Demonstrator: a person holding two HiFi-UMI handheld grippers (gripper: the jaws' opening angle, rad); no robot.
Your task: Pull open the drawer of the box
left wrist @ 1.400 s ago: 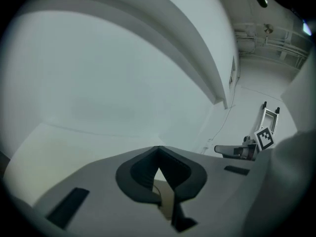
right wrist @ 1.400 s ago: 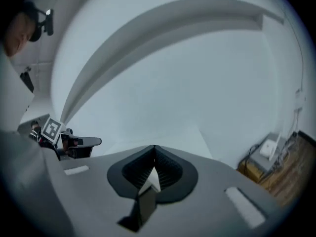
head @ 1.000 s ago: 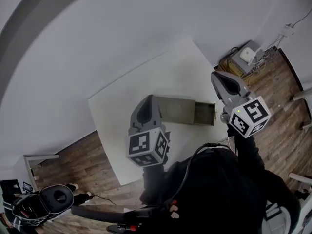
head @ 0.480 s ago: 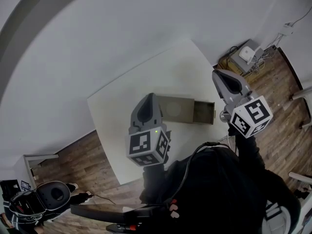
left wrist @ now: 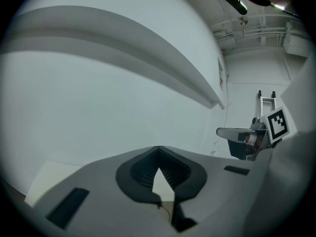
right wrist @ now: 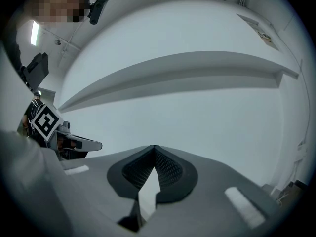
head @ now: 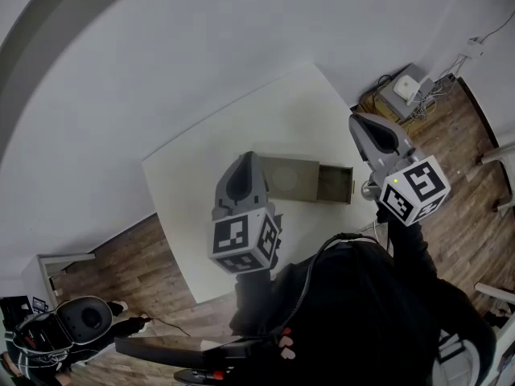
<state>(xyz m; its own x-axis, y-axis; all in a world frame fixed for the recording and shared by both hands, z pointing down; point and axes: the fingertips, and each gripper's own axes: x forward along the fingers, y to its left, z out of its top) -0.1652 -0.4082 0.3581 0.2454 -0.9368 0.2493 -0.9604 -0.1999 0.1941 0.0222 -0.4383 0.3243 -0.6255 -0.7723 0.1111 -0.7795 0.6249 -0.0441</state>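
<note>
An olive box (head: 283,177) lies on the white table (head: 193,199) in the head view. Its drawer (head: 334,184) stands pulled out to the right, and the inside looks empty. My left gripper (head: 247,159) is raised over the box's left end, hiding that part, with its jaws shut on nothing. My right gripper (head: 354,121) is held up to the right of the drawer, apart from it, also shut and empty. In the left gripper view my left gripper (left wrist: 158,149) faces a bare wall; in the right gripper view my right gripper (right wrist: 154,148) does the same.
A white device with cables (head: 407,89) sits on a low stand on the wooden floor beyond the table's right corner. A round dark object (head: 80,320) lies on the floor at lower left. The wall runs behind the table.
Almost nothing has changed. Both grippers stay raised and shut, and the drawer stays pulled out; only the view has shifted slightly.
</note>
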